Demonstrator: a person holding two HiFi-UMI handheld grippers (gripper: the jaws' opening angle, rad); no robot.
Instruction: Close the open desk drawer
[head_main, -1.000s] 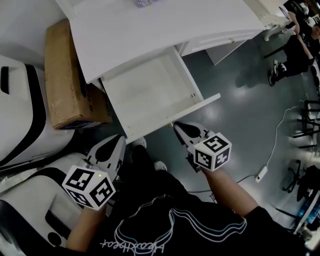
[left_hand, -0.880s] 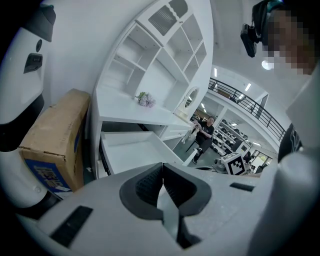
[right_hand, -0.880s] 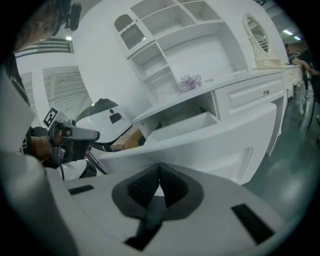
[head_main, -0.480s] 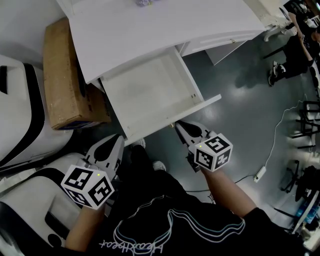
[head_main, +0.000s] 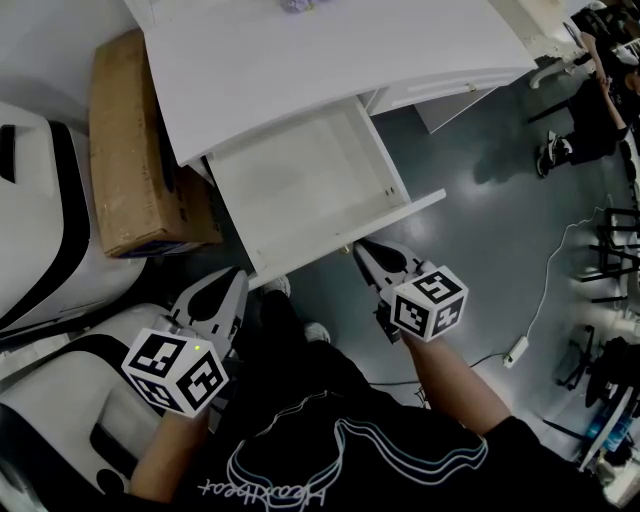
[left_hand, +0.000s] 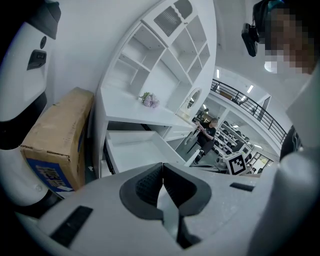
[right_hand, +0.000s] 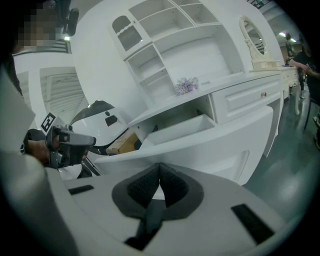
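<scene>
The white desk (head_main: 300, 70) has one drawer (head_main: 300, 175) pulled far out, and it is empty. Its front panel (head_main: 350, 232) faces me. My right gripper (head_main: 358, 247) is shut, and its tip is at or just short of the middle of that front panel. In the right gripper view the drawer front (right_hand: 200, 150) fills the space just beyond the shut right gripper (right_hand: 160, 165). My left gripper (head_main: 236, 277) hangs lower left, below the drawer's near left corner, shut and holding nothing. The left gripper view shows the drawer (left_hand: 137, 150) beyond the left gripper (left_hand: 162, 165).
A cardboard box (head_main: 135, 150) stands on the floor left of the desk. White and black moulded shells (head_main: 40, 230) crowd the left side. A person (head_main: 585, 110) stands far right, near a white power strip (head_main: 518, 350) with its cable. Purple flowers (head_main: 297, 5) lie on the desk top.
Almost nothing: the right gripper has edged a little toward the drawer front. The drawer is open as far as before, and the left gripper has held still.
</scene>
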